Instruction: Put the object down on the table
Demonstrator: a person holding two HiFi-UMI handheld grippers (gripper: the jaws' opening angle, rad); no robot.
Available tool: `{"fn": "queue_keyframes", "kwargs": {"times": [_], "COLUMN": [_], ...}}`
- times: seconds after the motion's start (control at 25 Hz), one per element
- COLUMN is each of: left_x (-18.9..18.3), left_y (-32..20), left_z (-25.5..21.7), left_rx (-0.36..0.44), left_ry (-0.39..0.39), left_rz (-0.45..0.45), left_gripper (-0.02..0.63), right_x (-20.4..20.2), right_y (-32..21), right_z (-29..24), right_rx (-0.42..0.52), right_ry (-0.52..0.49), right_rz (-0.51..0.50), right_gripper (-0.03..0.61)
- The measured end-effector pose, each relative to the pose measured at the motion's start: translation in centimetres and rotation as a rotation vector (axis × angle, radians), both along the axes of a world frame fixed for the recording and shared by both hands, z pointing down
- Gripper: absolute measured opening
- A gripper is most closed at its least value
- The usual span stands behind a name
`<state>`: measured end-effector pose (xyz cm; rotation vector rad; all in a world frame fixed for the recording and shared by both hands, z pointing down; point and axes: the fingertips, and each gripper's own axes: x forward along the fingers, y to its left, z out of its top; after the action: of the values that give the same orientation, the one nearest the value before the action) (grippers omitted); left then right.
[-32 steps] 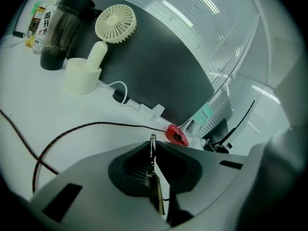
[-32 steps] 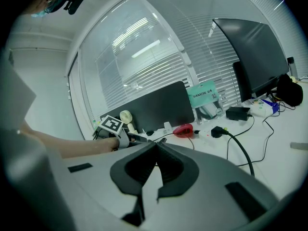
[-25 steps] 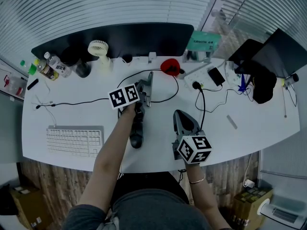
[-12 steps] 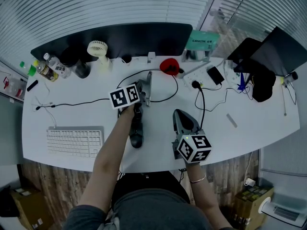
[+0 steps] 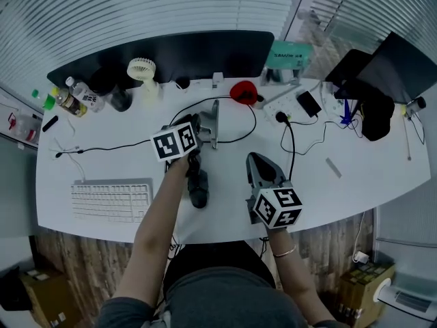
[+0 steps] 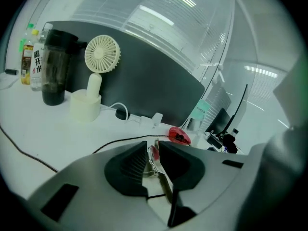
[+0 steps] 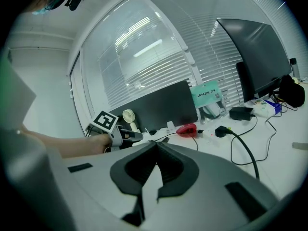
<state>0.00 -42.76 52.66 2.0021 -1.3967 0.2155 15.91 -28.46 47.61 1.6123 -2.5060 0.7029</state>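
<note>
Left fingers (image 6: 126, 169) on clear object (image 6: 153, 154)

White table (image 5: 382, 176), black monitor (image 5: 191, 53), cream fan (image 5: 141, 69), white keyboard (image 5: 113, 200).

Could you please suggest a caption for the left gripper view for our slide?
Left gripper pinching a thin clear object over the white table, with desk fan and dark monitor behind.

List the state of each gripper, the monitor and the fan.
Left gripper: jaws shut on a small thin object.
Right gripper: jaws shut, nothing between them.
Monitor: screen dark.
Fan: upright in its stand; running or not, cannot tell.
</note>
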Motion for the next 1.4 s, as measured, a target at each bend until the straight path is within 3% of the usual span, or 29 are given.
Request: {"fn": "queue_keyframes", "kwargs": {"times": [0.68, 1.4], "left_x": [-2.9, -6.6], "left_y": [7.4, 14.6], "left_z": [-4.6, -5.8], "left_rx": [0.163, 0.203], "left_ry": [-0.184, -0.179], "left_rz": [0.133, 0.158], "left_gripper": [0.038, 0.028], "right_x": [-3.1, -6.6], "right_y": [1.2, 4.0], "right_z": [-1.9, -3.7], "right_rx": [0.055, 0.111], "right_ry": [0.033, 0.099], "right_rz": [-0.027, -0.027], "right_gripper": [0.000, 0.002]}}
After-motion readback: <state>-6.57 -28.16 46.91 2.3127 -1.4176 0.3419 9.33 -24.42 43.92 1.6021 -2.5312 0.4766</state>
